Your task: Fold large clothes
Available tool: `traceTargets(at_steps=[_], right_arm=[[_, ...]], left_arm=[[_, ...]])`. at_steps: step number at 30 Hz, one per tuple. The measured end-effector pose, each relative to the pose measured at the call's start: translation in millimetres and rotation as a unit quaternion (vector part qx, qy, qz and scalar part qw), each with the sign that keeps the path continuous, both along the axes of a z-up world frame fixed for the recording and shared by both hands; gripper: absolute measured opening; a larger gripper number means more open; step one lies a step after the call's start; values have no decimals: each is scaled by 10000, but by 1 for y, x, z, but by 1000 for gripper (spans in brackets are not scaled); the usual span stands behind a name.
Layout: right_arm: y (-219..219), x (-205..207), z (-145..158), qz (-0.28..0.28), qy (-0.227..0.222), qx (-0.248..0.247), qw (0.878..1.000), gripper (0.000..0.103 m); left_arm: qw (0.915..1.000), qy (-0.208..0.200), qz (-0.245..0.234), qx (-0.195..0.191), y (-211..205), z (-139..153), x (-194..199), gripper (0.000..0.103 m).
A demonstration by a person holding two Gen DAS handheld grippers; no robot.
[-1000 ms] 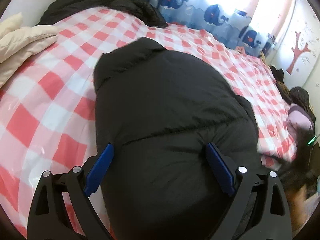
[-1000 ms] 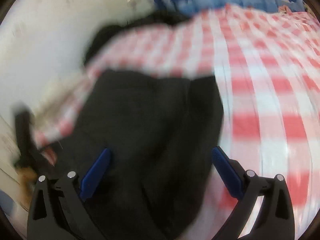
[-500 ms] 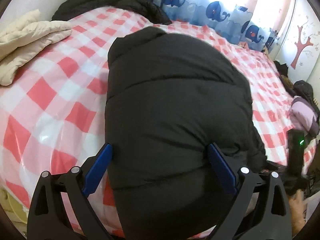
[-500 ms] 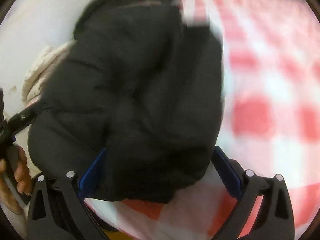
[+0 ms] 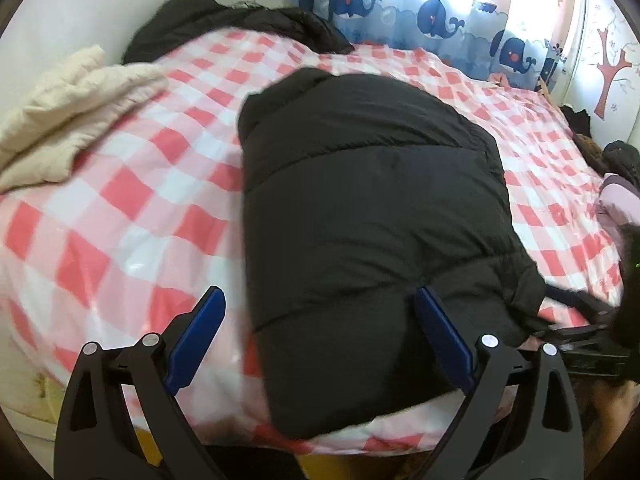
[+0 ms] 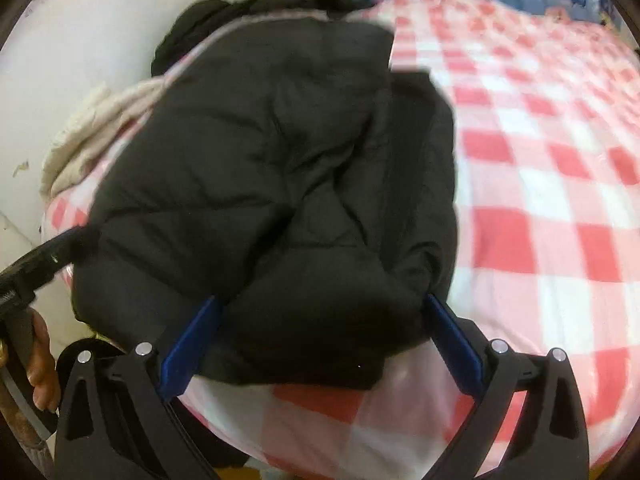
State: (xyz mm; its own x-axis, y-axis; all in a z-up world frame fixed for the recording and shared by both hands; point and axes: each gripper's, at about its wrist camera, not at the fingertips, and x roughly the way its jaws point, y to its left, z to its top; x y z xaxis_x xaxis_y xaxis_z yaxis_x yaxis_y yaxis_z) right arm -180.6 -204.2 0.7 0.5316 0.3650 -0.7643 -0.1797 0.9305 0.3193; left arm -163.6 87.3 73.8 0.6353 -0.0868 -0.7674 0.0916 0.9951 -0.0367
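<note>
Two grippers sit at the near edge of the bed, both spread wide. The left gripper and right gripper each straddle the near end of the black puffer jacket, gripping nothing. That jacket lies folded on the red-and-white checked bedcover. At ten o'clock rests a cream quilted garment; at twelve, a dark coat against the wall; beyond, whale-print curtains. Another dark pile sits at three o'clock.
</note>
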Motion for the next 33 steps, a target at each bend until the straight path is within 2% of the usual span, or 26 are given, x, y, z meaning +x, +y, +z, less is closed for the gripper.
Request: traceTargets(at_steps=[3,4,7,8,10,11,13,16,22,33], right_arm=[[4,-24,32,-162,-389,-267,9988,96],[9,-29,42,-304,-463,-497,9972,96],[20,-47,62,-731,-465,-964,9916,96],[24,-51,69,-783,-446,-964,9913,96],[36,-60,81,-574,-478,-621,9953,96],[41,-66,89,-564,-610,-642,9945,96],[51,-74,100,-564,-765,-1045,9900,96],[49,-74,106,-572,-663,-1289,9878,96],[26,-75,105,-597,-480,-1162,9903,96],[25,-74,102,-577,-366,-1072,9919,96]], left_arm=[[9999,31,109,20,5,8,-13,92],[9998,51,170,37,6,11,-17,92],[9996,97,268,66,10,18,-27,92],[9995,95,288,100,10,20,-30,92],[9992,78,344,212,13,26,-37,93],[9989,74,372,273,14,28,-40,93],[9987,94,369,351,16,33,-45,93],[9987,126,364,345,16,38,-52,94],[9988,150,315,331,15,45,-56,95],[9990,139,198,379,7,50,-55,95]])
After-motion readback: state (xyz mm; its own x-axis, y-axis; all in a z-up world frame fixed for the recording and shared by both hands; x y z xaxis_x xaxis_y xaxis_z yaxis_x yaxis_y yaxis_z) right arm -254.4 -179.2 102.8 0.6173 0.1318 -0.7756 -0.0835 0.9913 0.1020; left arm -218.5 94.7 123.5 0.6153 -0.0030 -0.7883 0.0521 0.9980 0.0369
